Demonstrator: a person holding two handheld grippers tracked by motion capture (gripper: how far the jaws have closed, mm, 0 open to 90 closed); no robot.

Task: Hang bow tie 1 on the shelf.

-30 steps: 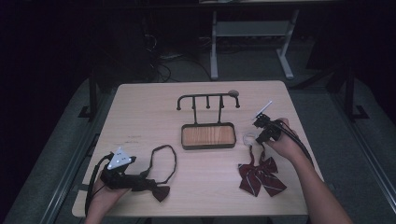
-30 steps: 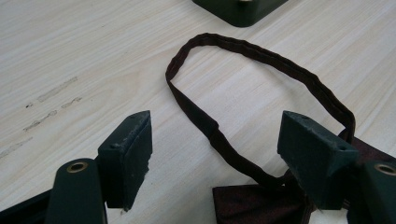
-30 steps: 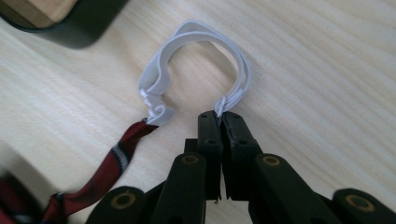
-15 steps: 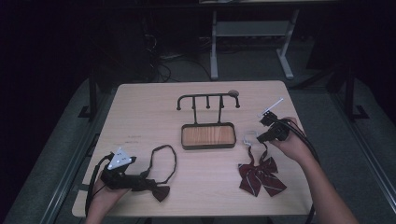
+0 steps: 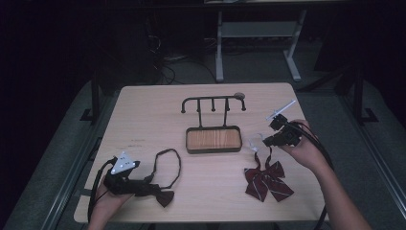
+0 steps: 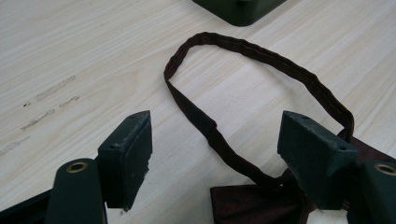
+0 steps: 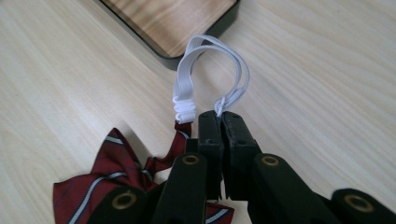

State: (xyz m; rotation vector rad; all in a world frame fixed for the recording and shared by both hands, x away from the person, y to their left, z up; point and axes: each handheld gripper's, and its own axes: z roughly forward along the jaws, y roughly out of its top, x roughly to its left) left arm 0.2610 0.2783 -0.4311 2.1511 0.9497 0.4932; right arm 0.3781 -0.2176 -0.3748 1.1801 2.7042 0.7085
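Dim room, grey floor, perhaps white desk legs.

Counter: pale wood with a fine light grain. Striped bow tie: dark red with thin white and navy stripes; its elastic loop is white. Second bow tie: plain dark brown-maroon, with a strap of the same colour. Tray: black rim, orange-brown wood-grain floor. Rack above it: black. Right tongs and left tongs: black, with brass-coloured rivets.
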